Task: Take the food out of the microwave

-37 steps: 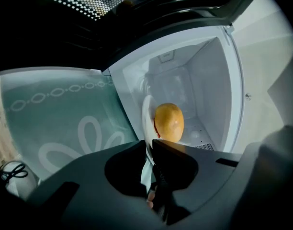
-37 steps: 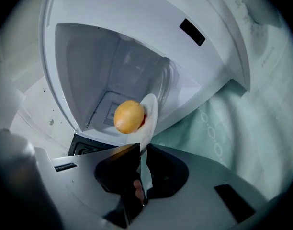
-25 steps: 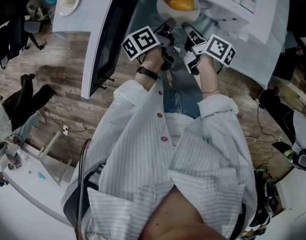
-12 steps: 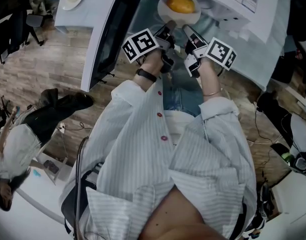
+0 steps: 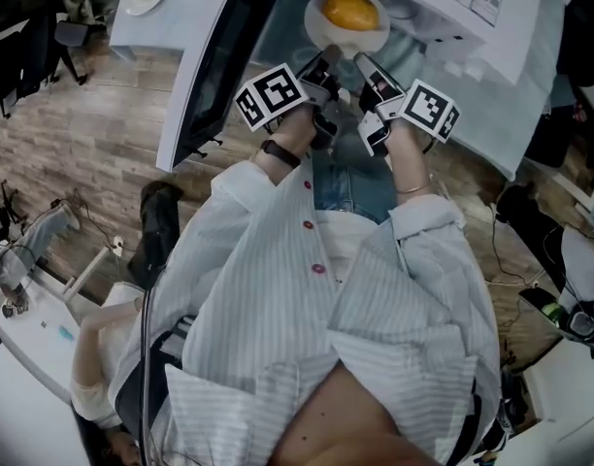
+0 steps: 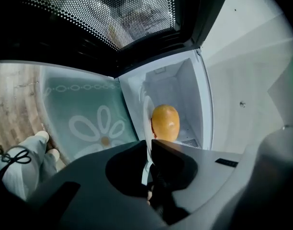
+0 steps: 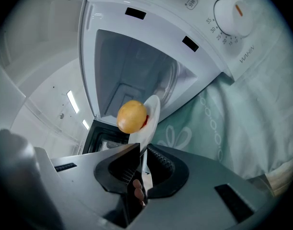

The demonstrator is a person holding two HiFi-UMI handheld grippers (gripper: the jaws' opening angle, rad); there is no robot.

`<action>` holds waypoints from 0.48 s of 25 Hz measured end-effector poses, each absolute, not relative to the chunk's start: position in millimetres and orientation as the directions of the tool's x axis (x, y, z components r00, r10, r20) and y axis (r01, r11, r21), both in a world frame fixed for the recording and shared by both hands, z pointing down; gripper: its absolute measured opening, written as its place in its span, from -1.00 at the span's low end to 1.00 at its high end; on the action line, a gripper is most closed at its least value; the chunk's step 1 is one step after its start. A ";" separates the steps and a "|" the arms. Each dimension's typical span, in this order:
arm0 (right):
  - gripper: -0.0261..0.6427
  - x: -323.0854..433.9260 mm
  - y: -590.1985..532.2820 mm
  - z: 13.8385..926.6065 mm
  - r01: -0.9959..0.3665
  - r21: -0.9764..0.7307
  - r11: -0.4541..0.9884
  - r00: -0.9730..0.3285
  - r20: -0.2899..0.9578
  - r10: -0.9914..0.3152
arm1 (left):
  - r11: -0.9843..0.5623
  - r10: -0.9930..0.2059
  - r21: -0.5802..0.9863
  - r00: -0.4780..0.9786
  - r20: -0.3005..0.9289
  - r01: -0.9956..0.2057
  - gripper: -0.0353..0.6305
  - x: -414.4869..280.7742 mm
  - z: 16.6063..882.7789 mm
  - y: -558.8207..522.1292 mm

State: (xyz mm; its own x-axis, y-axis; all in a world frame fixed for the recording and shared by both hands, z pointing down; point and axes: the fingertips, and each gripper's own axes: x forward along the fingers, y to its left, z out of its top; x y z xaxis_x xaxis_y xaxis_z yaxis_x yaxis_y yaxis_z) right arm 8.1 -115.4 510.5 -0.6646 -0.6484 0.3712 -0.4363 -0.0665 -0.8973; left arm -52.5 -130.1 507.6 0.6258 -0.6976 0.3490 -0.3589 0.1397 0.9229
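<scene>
A white plate (image 5: 326,29) bearing a round orange-yellow bun (image 5: 350,10) hangs just in front of the open microwave (image 5: 472,13). Both grippers hold its near rim. My left gripper (image 5: 328,54) pinches the rim from the left, and its jaws are closing tighter on it. My right gripper (image 5: 363,62) is shut on the rim beside it. In the left gripper view the bun (image 6: 165,122) and the edge-on plate (image 6: 148,128) rise above the jaws of the left gripper (image 6: 149,150). In the right gripper view the bun (image 7: 132,116) lies on the plate (image 7: 152,116) above the right gripper (image 7: 142,152).
The microwave door (image 5: 214,66) stands swung open on the left. The cavity (image 7: 132,66) and a timer knob (image 7: 232,12) face the right gripper. A teal daisy-print tablecloth (image 7: 223,128) hangs below. A far table (image 5: 151,17) holds dishes. A person (image 5: 103,357) is at lower left.
Both grippers have carried the plate and bun a little up and away from the cavity. Someone in the background has moved along the lower left.
</scene>
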 end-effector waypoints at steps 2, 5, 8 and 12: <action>-0.73 7.7 -114.0 508.2 -0.429 -0.901 -0.061 -0.673 0.363 -0.645 | 0.146 -0.706 0.925 0.618 0.346 -0.351 -0.78 -53.1 505.3 -127.7; -0.73 6.5 -112.0 504.9 -0.419 -0.907 -0.050 -0.689 0.353 -0.633 | 0.158 -0.721 0.927 0.602 0.343 -0.339 -0.78 -54.5 502.5 -123.6; -0.73 6.0 -108.1 499.4 -0.410 -0.911 -0.047 -0.701 0.348 -0.623 | 0.159 -0.733 0.929 0.590 0.338 -0.334 -0.79 -55.3 495.9 -119.4; -0.73 6.3 -101.7 489.1 -0.391 -0.919 -0.047 -0.711 0.334 -0.619 | 0.156 -0.743 0.933 0.585 0.326 -0.323 -0.79 -55.1 484.3 -113.3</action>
